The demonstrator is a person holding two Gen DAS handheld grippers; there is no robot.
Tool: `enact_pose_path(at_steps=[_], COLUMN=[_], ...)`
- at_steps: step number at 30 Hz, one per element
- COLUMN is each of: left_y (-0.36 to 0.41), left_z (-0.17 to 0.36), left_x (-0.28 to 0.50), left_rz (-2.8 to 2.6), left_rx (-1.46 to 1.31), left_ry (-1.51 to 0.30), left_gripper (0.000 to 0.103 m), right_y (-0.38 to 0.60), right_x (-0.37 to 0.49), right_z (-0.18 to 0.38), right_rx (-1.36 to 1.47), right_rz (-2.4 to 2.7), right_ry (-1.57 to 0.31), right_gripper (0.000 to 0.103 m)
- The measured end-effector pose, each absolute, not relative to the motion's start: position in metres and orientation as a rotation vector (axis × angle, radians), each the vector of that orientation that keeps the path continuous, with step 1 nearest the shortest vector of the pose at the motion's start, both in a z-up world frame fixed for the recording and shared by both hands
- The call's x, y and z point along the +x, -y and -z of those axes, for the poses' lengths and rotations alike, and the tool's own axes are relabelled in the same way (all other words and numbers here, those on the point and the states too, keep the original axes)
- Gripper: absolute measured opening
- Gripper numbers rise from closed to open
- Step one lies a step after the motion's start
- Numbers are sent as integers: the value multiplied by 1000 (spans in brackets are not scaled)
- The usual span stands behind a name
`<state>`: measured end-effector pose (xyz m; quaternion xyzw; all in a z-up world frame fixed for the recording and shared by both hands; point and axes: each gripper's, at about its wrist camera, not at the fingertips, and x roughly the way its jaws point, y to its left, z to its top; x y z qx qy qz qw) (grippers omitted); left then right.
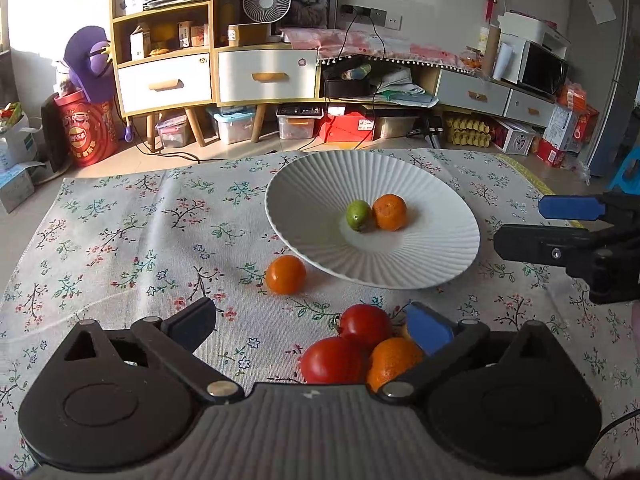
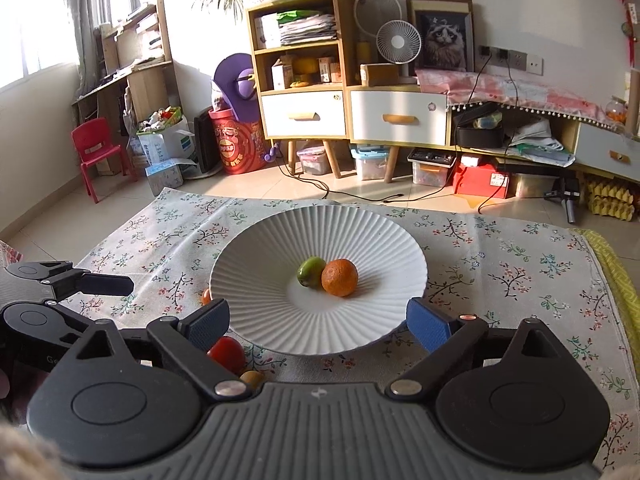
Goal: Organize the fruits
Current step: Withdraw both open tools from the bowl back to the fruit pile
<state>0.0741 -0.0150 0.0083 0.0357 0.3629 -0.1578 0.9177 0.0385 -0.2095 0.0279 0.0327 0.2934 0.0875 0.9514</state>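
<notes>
A white ribbed plate (image 1: 420,264) (image 2: 256,276) on the floral cloth holds a green fruit (image 1: 359,215) (image 2: 311,272) and an orange (image 1: 390,211) (image 2: 340,277), touching. On the cloth lie a loose orange (image 1: 285,274), two red tomatoes (image 1: 365,323) (image 1: 333,361) and another orange (image 1: 390,362). My left gripper (image 1: 316,324) is open and empty, low over the tomato group, its blue pad (image 1: 430,328) beside the near orange. My right gripper (image 2: 318,322) is open and empty over the plate's near rim; it also shows in the left wrist view (image 1: 560,224). A tomato (image 2: 227,354) shows under its left finger.
The floral cloth (image 1: 120,240) covers the table, with the far edge dropping to the floor. Behind stand shelves and drawers (image 1: 168,40), storage boxes, a red drum (image 1: 90,132) and a red chair (image 2: 98,152). A yellow cloth edge (image 2: 616,280) lies at the right.
</notes>
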Motion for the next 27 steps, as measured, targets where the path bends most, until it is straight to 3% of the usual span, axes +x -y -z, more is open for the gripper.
enact_pose_path(at_steps=[3,27], left_y=[10,-15], left_z=[-8,26], left_x=[67,24], left_rz=[318,313], left_rx=[68,122], left_ry=[-766,-764], left_gripper=[99,99], right_y=[207,189], right_x=[34,7], right_z=[-27,9], right_rx=[65,-3], right_rz=[-170,-239], right_ry=[-589,-639], right_gripper=[102,102])
